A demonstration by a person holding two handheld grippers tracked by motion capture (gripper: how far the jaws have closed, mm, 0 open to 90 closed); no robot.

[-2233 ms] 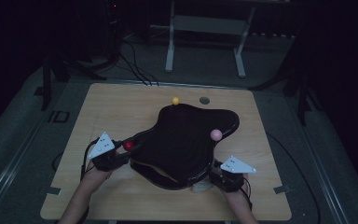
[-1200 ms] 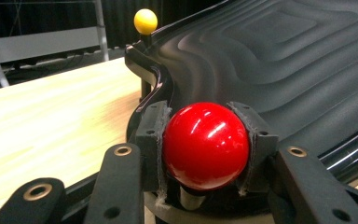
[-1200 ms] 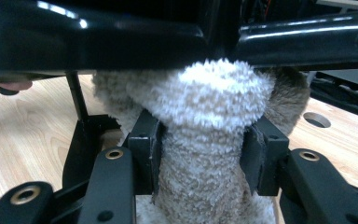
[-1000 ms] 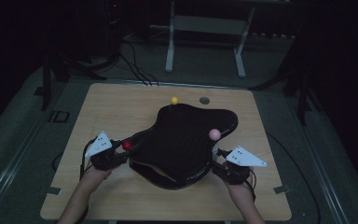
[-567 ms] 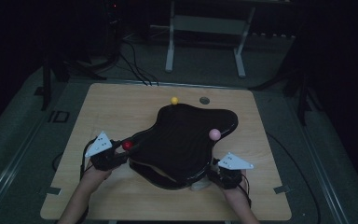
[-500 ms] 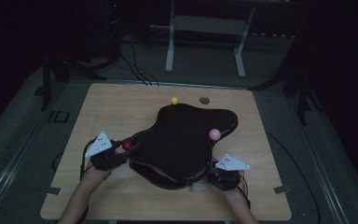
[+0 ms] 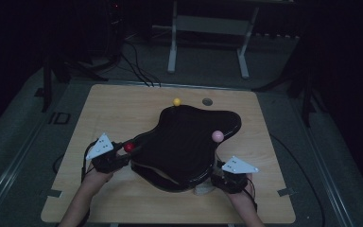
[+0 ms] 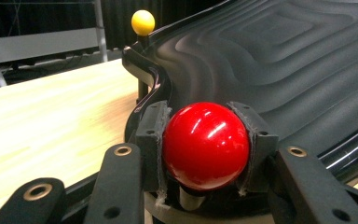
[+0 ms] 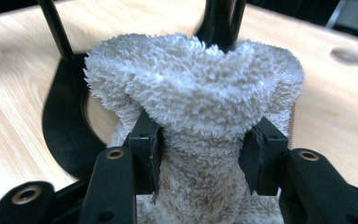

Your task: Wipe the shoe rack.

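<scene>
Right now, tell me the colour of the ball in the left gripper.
Red ball, glossy; clearest in the left gripper view.

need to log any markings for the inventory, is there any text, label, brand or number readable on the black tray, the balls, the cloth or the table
None: no readable text in any view.
Black tray: ridged surface only, no lettering.
Red ball, yellow ball, pink ball: plain.
Cloth: plain, no tag in view.
Table: bare wood; the small frame-like mark by its left edge is too small and dark to read.

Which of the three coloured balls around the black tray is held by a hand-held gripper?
The red ball: the left hand-held gripper clamps it. The yellow ball and pink ball stand free.
</scene>
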